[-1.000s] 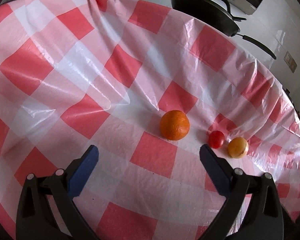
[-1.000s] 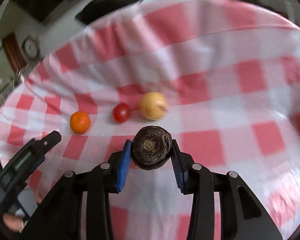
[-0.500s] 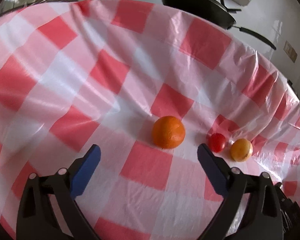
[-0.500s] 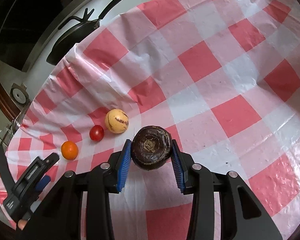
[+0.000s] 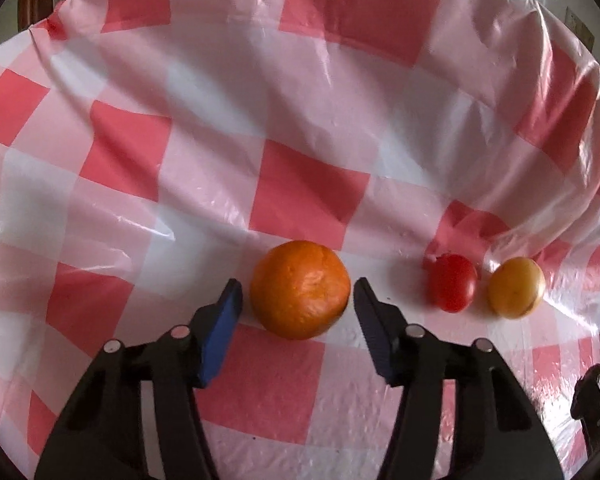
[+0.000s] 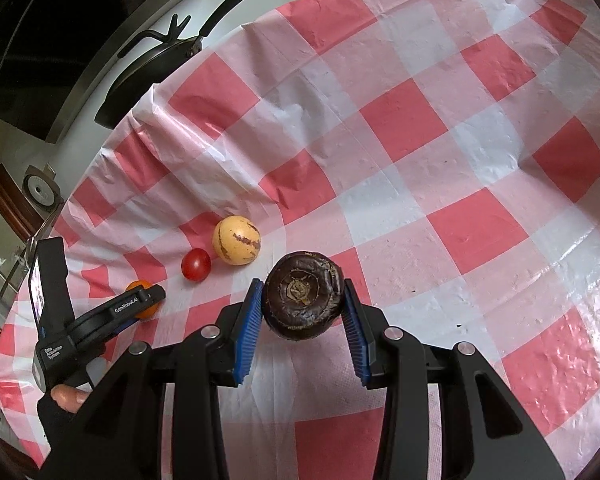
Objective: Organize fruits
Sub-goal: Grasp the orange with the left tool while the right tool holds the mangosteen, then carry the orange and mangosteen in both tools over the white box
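An orange (image 5: 299, 289) lies on the red-and-white checked tablecloth (image 5: 308, 120). My left gripper (image 5: 298, 294) is open with its blue pads on either side of the orange, not pressing it. A red tomato (image 5: 452, 288) and a yellow fruit (image 5: 516, 292) lie in a row to its right. My right gripper (image 6: 303, 295) is shut on a dark brown round fruit (image 6: 302, 294) and holds it above the cloth. In the right wrist view the yellow striped fruit (image 6: 236, 240), the tomato (image 6: 195, 264) and the orange (image 6: 145, 298) lie to the left, the orange partly hidden by the left gripper (image 6: 148, 294).
A black frying pan (image 6: 152, 76) sits on the white counter beyond the table's far edge. The cloth is wrinkled and rises in folds at the far side (image 5: 540, 128). A gloved hand (image 6: 60, 404) holds the left gripper's handle.
My left gripper has moved forward and narrowed around the orange. My right gripper has kept its hold on the dark fruit and hardly moved over the last half second.
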`<action>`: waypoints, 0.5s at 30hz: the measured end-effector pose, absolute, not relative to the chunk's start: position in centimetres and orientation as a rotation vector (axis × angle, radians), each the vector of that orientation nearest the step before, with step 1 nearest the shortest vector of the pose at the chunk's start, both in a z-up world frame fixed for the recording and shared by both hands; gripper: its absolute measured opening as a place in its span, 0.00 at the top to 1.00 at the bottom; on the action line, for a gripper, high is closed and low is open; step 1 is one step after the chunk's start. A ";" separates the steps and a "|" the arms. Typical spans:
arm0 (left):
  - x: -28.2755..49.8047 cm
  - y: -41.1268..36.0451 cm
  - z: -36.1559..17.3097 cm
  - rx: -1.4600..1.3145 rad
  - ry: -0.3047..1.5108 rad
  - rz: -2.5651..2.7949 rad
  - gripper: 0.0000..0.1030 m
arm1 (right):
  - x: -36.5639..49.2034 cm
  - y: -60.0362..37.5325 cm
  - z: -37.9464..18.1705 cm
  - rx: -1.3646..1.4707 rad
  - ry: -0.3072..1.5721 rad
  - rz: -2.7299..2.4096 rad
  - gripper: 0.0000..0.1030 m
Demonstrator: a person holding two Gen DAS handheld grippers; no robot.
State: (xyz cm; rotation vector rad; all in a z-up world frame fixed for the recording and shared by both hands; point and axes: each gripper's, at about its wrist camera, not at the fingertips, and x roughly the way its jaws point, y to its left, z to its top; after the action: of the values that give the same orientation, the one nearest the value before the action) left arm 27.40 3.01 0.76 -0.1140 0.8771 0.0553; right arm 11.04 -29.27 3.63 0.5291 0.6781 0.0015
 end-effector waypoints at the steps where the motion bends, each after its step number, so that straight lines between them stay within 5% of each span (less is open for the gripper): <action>1: 27.3 3.2 0.8 -0.123 0.874 0.054 0.50 | 11.0 -29.3 3.6 0.529 0.677 0.000 0.62; 15: 24.9 5.0 1.2 -0.210 0.814 0.027 0.56 | 11.2 -29.4 3.4 0.540 0.685 0.012 0.62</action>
State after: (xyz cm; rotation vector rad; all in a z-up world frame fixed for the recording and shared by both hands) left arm 24.93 4.98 1.25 -0.2104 0.8138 0.0269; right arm 11.24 -29.38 3.42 0.5398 0.6846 0.0120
